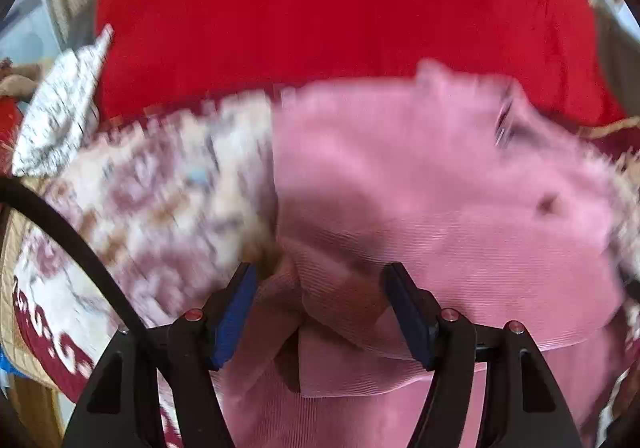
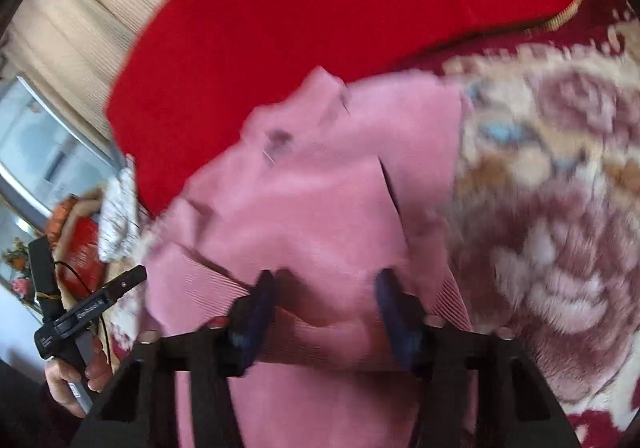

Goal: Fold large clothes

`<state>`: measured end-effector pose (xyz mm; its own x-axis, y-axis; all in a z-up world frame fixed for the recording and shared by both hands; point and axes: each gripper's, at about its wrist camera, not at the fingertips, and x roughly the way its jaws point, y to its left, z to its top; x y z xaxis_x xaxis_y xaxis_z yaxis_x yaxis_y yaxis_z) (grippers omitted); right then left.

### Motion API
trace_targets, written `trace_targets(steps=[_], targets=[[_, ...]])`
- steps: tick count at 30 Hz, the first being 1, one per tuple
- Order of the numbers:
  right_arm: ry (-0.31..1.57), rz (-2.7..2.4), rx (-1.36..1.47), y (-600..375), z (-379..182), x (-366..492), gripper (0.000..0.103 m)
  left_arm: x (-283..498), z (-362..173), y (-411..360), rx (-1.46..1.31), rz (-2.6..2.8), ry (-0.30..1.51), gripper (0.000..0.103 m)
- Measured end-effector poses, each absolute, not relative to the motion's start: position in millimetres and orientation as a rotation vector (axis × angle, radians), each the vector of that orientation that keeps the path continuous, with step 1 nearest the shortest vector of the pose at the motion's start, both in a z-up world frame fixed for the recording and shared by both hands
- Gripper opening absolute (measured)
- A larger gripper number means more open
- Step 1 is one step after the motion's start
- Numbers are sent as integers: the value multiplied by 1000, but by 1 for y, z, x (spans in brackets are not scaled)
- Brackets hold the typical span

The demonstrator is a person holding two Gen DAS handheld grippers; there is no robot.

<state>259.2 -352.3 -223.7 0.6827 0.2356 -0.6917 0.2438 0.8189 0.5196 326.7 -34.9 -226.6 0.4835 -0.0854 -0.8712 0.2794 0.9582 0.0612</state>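
left wrist view: my left gripper (image 1: 320,312) stands open over a fold of the pink garment (image 1: 440,188) on the rug (image 1: 152,200); right gripper (image 2: 324,312) half open, holding nothing. i should close on both layers.

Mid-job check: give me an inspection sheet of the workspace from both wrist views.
Surface: floral red-and-cream patterned carpet, plain red cloth beyond.
Job's things: pink ribbed garment spread out, partly folded, creased near the grippers.
Clutter: white patterned cloth bundle at the left edge.
Grippers: left gripper open above a garment fold; right gripper astride the garment, grip unclear through blur.
Cables: thin black cable beside the left gripper.
Surroundings: beige ribbed upholstery; a hand holds the other tool.
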Motion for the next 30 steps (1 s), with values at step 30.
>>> trace_targets(steps=[30], targets=[[776, 75, 533, -344, -176, 277, 54, 321, -199, -66, 204, -371, 941, 68]])
